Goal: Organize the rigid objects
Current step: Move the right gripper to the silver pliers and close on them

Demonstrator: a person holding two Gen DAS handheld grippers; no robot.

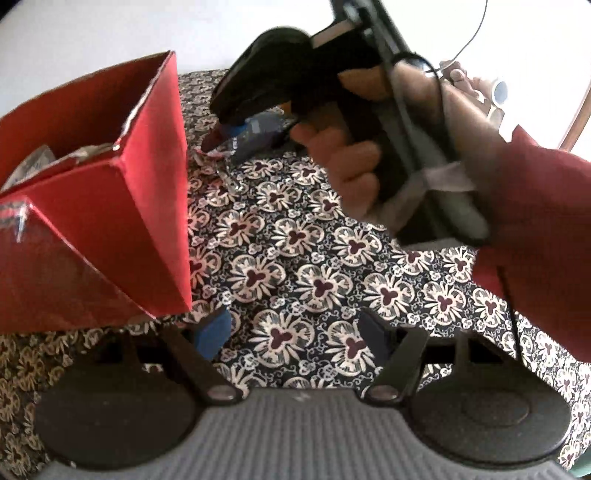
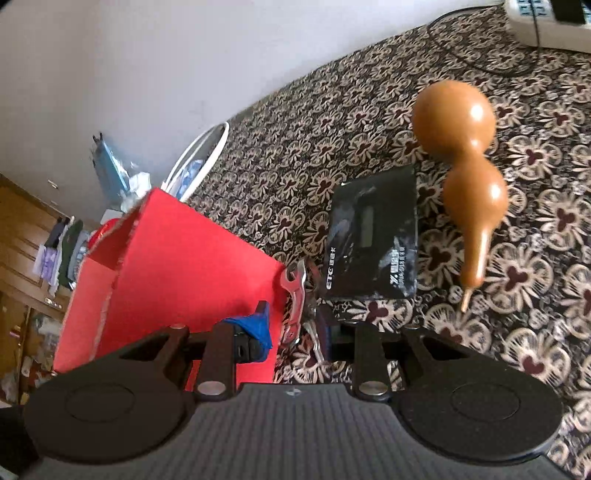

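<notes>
A red cardboard box [image 1: 110,206] [image 2: 177,266] stands open on the floral cloth, with pale wrapped items inside. My right gripper [image 2: 295,325] [image 1: 229,142] is shut on a red and silver keychain clip [image 2: 293,295] [image 1: 214,142]. The clip's metal ring [image 1: 232,184] dangles just above the cloth, close to the box's right corner. A hand [image 1: 343,166] in a red sleeve holds that gripper. My left gripper [image 1: 295,336] hovers over the cloth to the right of the box's near corner, open, with nothing between its blue pads [image 1: 214,332].
A black ETC packet [image 2: 373,236] lies flat to the right of the box, with a brown gourd [image 2: 465,177] beside it. A white hoop-rimmed basket [image 2: 199,155] stands behind the box. A power strip [image 2: 546,22] and cable sit at the far corner.
</notes>
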